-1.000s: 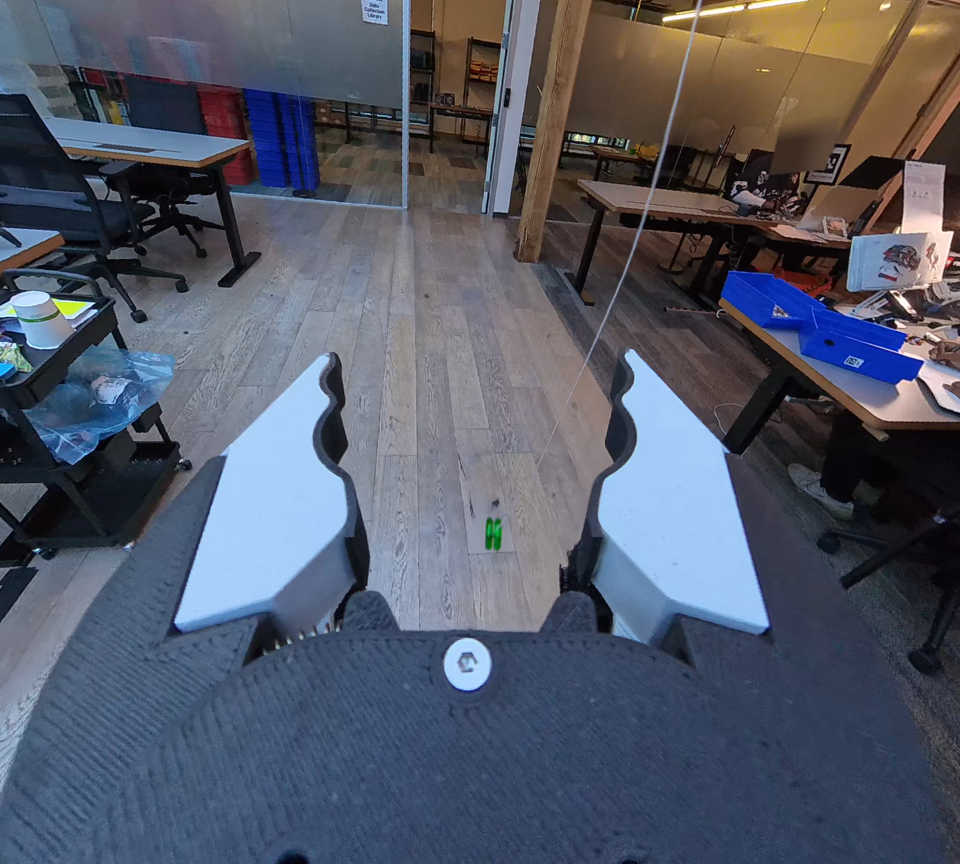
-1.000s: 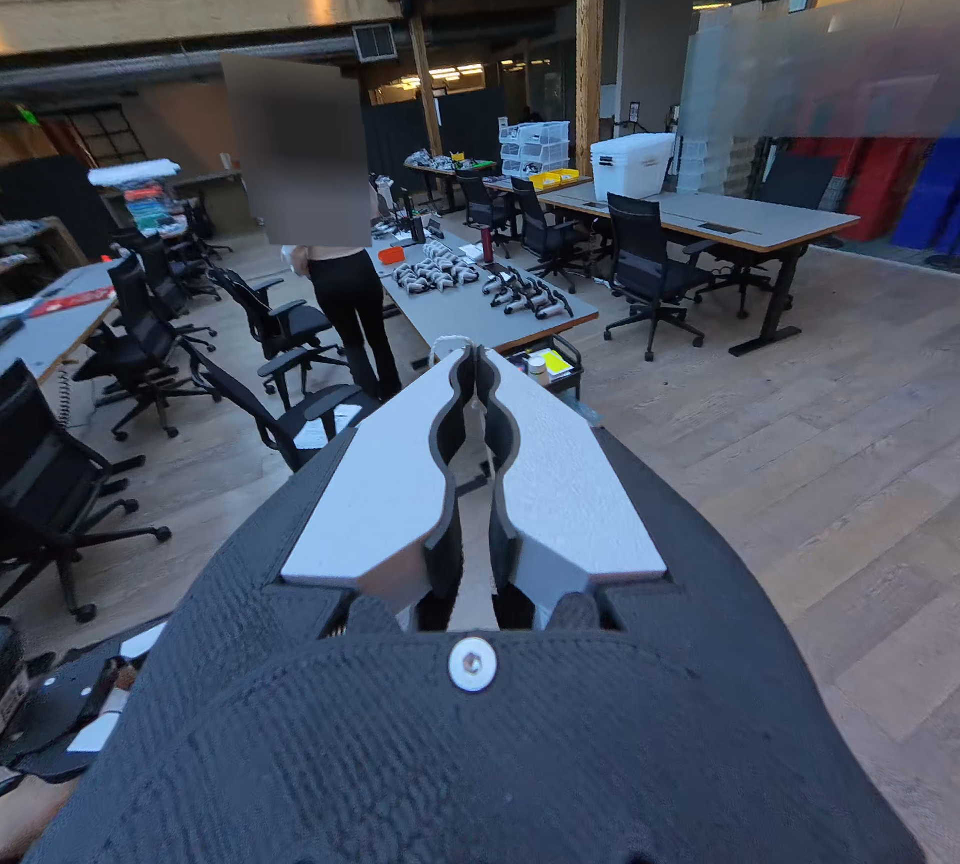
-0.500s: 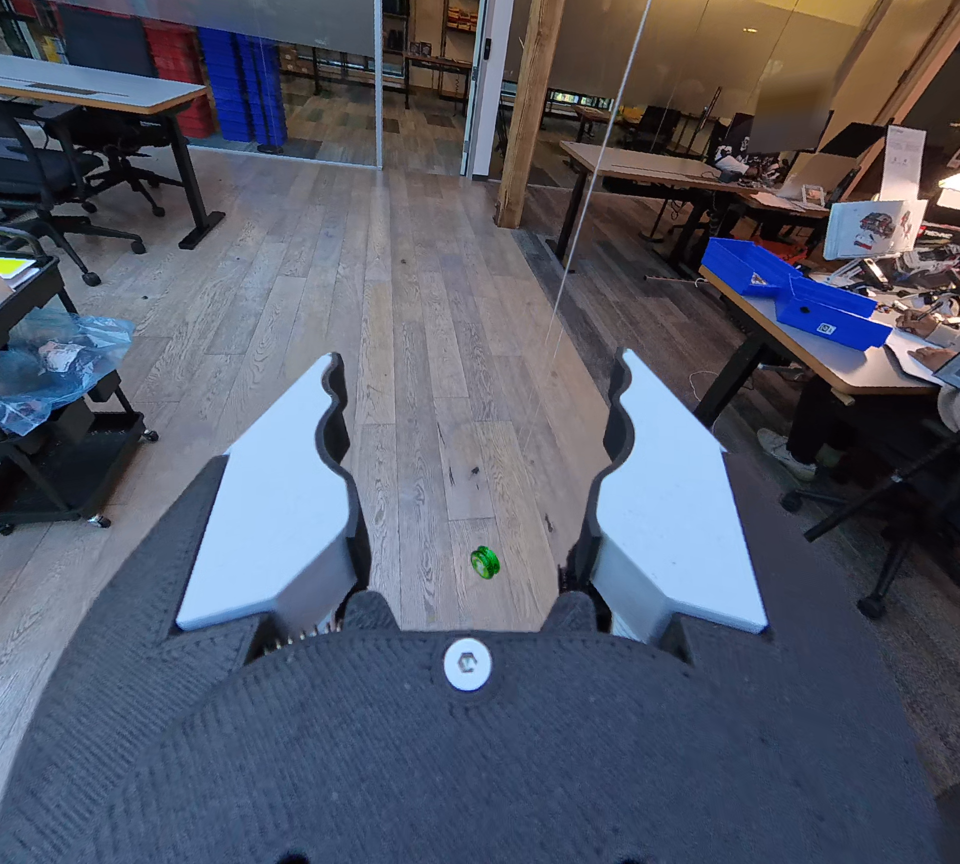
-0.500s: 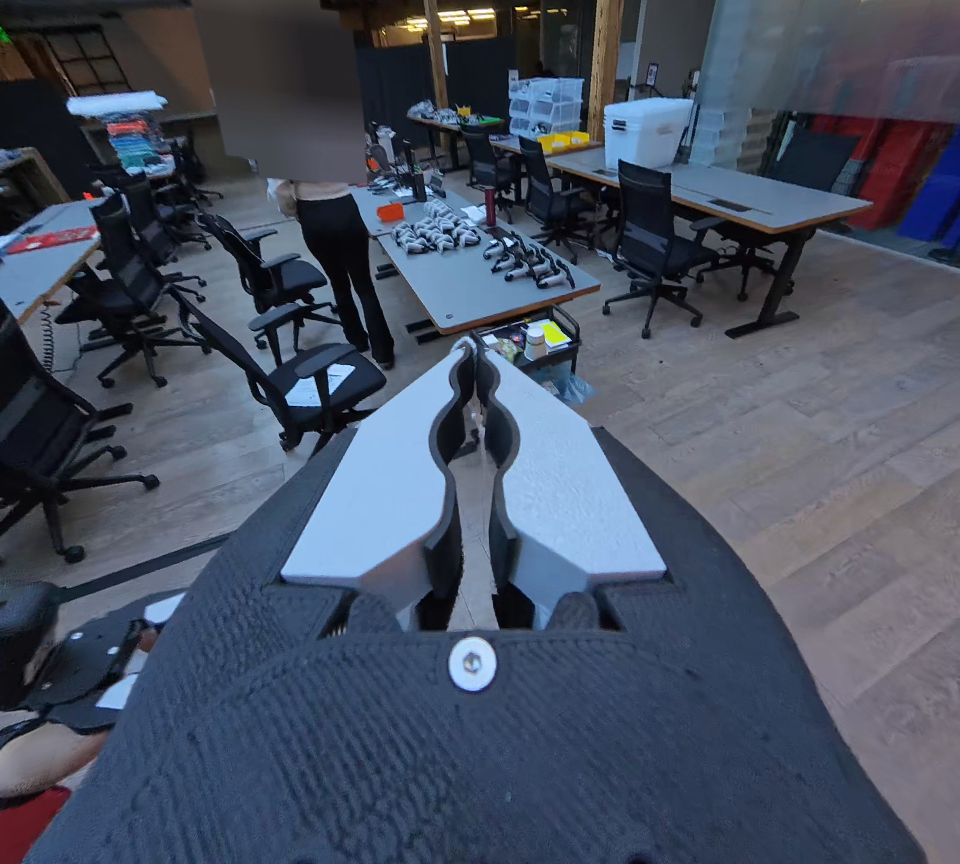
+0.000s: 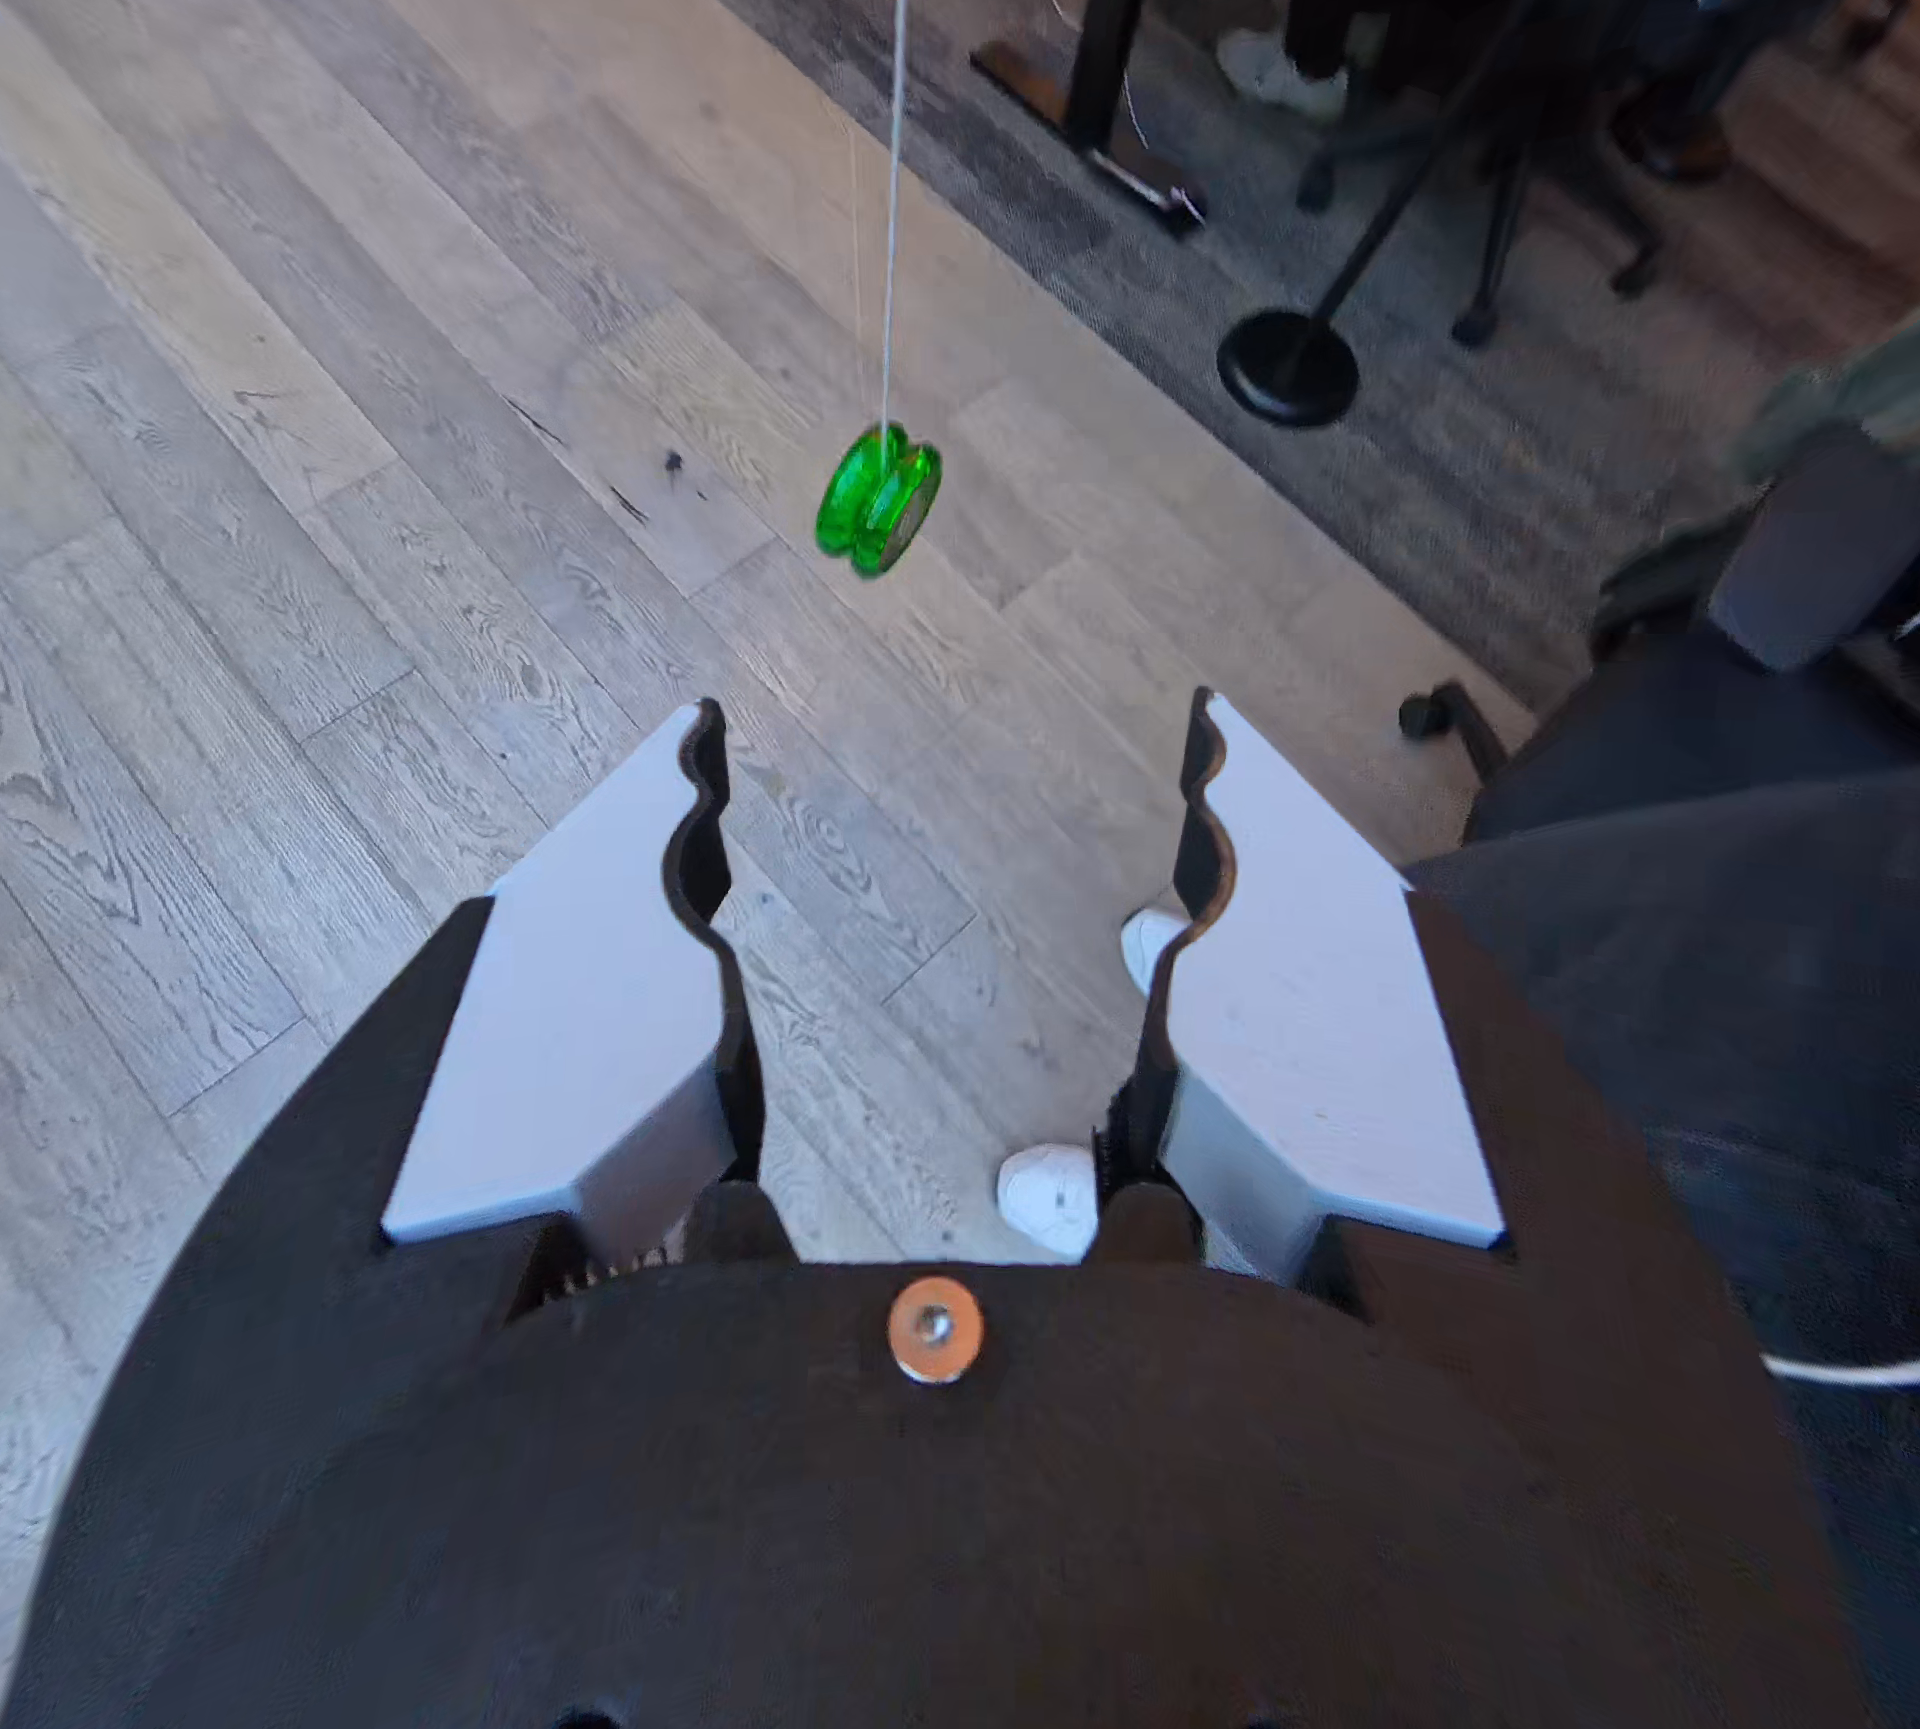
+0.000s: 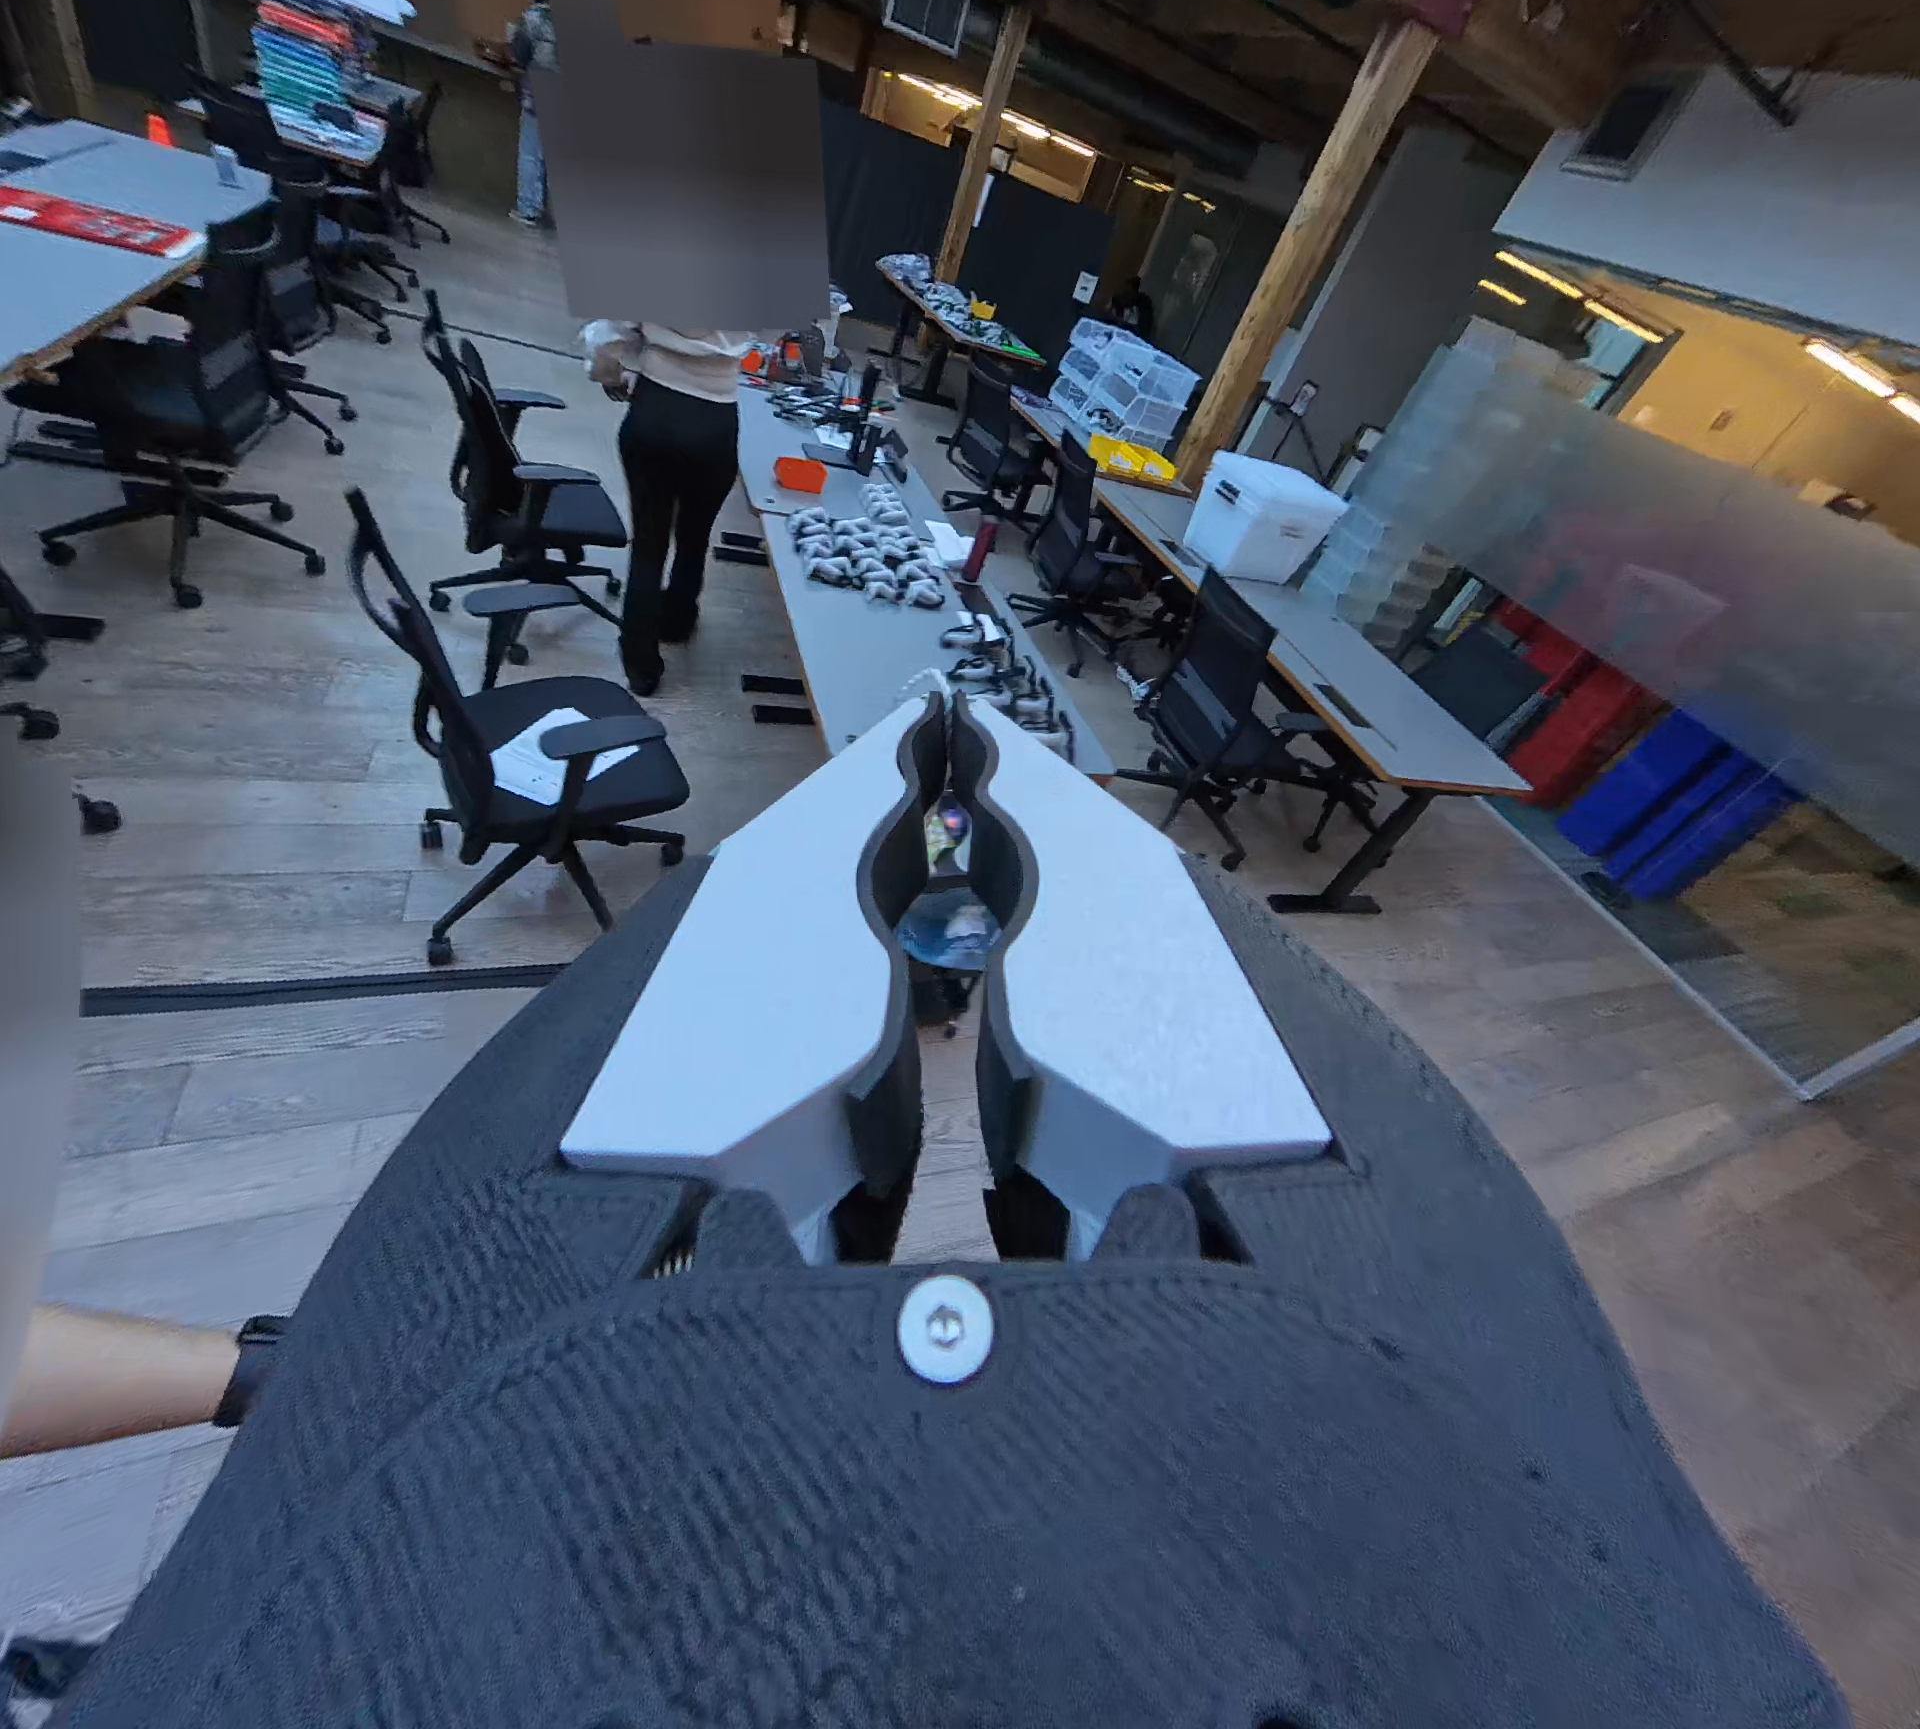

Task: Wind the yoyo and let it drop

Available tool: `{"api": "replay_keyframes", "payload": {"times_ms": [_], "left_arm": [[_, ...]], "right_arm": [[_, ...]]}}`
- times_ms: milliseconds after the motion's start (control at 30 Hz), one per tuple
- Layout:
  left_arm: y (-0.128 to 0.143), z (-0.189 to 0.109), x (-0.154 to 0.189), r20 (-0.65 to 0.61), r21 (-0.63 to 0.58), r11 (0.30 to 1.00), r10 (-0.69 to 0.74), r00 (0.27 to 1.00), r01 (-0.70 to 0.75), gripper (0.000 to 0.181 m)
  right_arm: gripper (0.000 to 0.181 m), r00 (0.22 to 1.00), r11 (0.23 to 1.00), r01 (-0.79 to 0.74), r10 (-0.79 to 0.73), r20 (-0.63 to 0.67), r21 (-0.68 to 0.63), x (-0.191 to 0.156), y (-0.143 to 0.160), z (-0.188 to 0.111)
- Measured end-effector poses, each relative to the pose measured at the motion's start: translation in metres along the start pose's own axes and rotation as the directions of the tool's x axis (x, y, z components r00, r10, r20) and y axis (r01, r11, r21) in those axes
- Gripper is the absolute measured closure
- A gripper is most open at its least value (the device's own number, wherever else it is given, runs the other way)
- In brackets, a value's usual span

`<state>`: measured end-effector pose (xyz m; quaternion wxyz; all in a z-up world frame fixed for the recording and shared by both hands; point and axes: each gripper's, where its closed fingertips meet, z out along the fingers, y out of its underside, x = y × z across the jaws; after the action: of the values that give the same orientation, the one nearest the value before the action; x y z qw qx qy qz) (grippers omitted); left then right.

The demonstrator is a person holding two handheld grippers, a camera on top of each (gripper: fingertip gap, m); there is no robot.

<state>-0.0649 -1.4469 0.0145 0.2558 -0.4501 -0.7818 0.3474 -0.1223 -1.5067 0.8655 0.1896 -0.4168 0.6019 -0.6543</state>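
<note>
wood floor [image 5: 416,329], black office chairs [image 6: 540,744], long grey table [image 6: 862,640]

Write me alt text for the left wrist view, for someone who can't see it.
A green yoyo hangs on a taut white string above a wood floor, just ahead of the open, empty left gripper. A white shoe shows below between the fingers, and chair bases stand at upper right.
</note>
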Motion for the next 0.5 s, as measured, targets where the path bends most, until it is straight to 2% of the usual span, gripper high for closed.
{"api": "replay_keyframes", "payload": {"times_ms": [100, 233, 267, 367, 500], "left_arm": [[0.0, 0.007, -0.009, -0.024, -0.025, 0.999, 0.023, 0.999, -0.024, 0.082], [-0.024, 0.011, 0.009, -0.111, 0.088, 0.995, -0.037, 0.993, 0.047, 0.079], [-0.026, 0.012, 0.014, -0.11, 0.115, 0.991, -0.056, 0.992, 0.069, 0.085], [-0.033, 0.012, 0.022, -0.05, 0.223, 0.969, -0.099, 0.994, 0.108, 0.116], [-0.04, 0.012, 0.034, -0.079, 0.244, 0.962, -0.11, 0.991, 0.126, 0.121]], "right_arm": [[0.181, 0.992, 0.998, 0.062, -0.062, -0.107, -0.004, 0.012, -0.059, -0.023], [0.181, 0.972, 0.992, 0.124, -0.118, -0.205, 0.017, 0.013, -0.117, -0.048], [0.181, 0.966, 0.99, 0.139, -0.13, -0.224, 0.022, 0.013, -0.127, -0.053], [0.181, 0.954, 0.986, 0.162, -0.149, -0.259, 0.031, 0.012, -0.146, -0.063], [0.181, 0.937, 0.982, 0.188, -0.177, -0.3, 0.006, 0.021, -0.144, -0.068]]}}
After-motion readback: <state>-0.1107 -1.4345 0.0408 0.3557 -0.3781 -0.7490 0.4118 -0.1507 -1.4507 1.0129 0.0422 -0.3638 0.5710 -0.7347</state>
